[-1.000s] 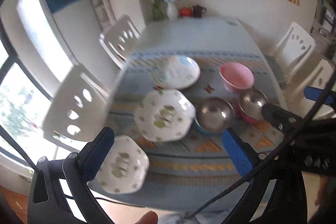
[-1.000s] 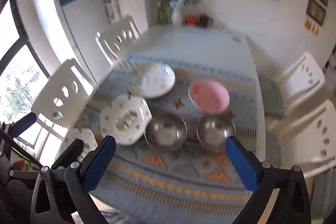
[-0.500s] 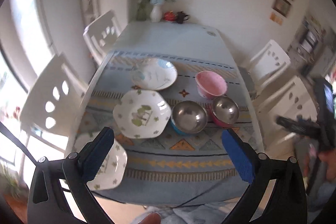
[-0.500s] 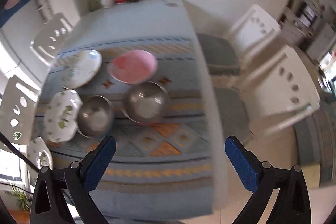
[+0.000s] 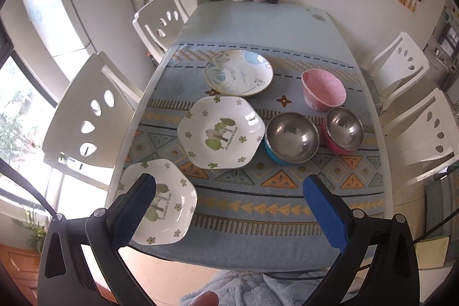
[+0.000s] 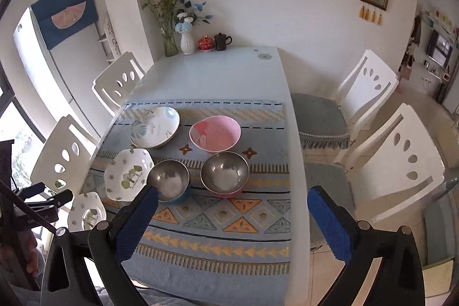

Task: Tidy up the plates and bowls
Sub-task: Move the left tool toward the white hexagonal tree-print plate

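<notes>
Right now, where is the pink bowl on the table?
The pink bowl sits on the far right of the patterned cloth, right of the round blue-leaf plate and just behind the steel bowl with a pink outside.

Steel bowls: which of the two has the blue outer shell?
The steel bowl beside the white hexagonal plate with the tree print has the blue shell. The other steel bowl, nearer the table's right edge, has a pink shell.
</notes>
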